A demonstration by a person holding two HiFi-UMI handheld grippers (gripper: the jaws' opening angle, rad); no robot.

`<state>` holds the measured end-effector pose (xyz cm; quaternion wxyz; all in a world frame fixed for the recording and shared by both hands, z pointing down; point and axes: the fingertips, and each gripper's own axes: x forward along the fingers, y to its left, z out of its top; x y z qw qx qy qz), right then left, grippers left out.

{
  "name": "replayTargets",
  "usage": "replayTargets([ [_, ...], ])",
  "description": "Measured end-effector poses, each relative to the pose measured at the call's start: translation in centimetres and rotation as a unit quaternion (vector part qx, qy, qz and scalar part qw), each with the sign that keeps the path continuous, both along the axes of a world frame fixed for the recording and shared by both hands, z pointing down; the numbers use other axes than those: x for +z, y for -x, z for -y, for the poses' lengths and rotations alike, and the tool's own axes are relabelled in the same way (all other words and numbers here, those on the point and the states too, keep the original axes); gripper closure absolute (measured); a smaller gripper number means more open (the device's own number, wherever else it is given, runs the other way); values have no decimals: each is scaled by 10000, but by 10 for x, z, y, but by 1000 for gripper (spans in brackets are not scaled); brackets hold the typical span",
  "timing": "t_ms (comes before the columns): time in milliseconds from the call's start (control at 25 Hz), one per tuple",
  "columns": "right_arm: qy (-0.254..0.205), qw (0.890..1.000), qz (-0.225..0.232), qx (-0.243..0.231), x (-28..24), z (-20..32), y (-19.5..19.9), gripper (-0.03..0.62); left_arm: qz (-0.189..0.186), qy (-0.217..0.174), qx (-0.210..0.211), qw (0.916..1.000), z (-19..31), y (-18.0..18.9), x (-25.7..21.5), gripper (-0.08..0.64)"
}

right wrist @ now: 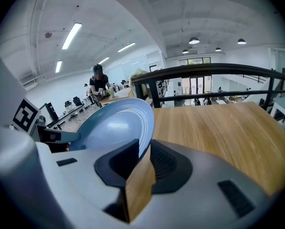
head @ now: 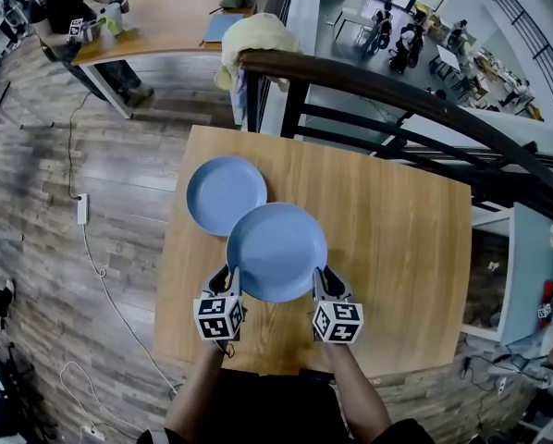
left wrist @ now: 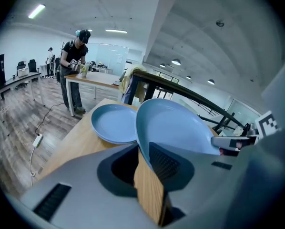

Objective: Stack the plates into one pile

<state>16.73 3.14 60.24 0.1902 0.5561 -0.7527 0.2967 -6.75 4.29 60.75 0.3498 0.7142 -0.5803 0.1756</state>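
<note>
Two light blue plates are in view. One plate (head: 223, 192) (left wrist: 113, 123) lies flat on the wooden table (head: 397, 248) at the far left. The other plate (head: 276, 252) (left wrist: 178, 128) (right wrist: 111, 128) hangs above the table, held from both sides, and its far edge overlaps the lying plate. My left gripper (head: 228, 277) (left wrist: 143, 151) is shut on its left rim. On the opposite rim my right gripper (head: 325, 277) (right wrist: 145, 151) is shut too. Each gripper view shows the rim wedged between the jaws.
A dark railing (head: 397, 91) runs behind the table's far edge, with a drop to a lower floor beyond. A person (head: 68, 7) stands at another table (head: 165, 12) far left. A cable and power strip (head: 82, 209) lie on the floor at the left.
</note>
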Motion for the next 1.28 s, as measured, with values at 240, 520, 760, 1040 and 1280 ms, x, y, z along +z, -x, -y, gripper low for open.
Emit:
replayTargets([
  [240, -24, 10000, -31, -84, -5, -1, 36, 503, -50, -48, -88, 9999, -4, 36, -5, 477],
  [520, -37, 9998, -43, -196, -7, 3, 79, 502, -26, -91, -284, 9996, -8, 79, -10, 480],
  [760, -41, 9996, -66, -270, -7, 11, 115, 503, -36, -77, -338, 9994, -4, 114, -8, 479],
  [1040, -21, 9997, -75, -237, -2, 24, 148, 502, 31, -38, -303, 9995, 11, 147, -3, 479],
  [1280, -22, 9997, -148, -181, 3, 44, 161, 502, 12, -22, -235, 9997, 35, 161, 5, 479],
])
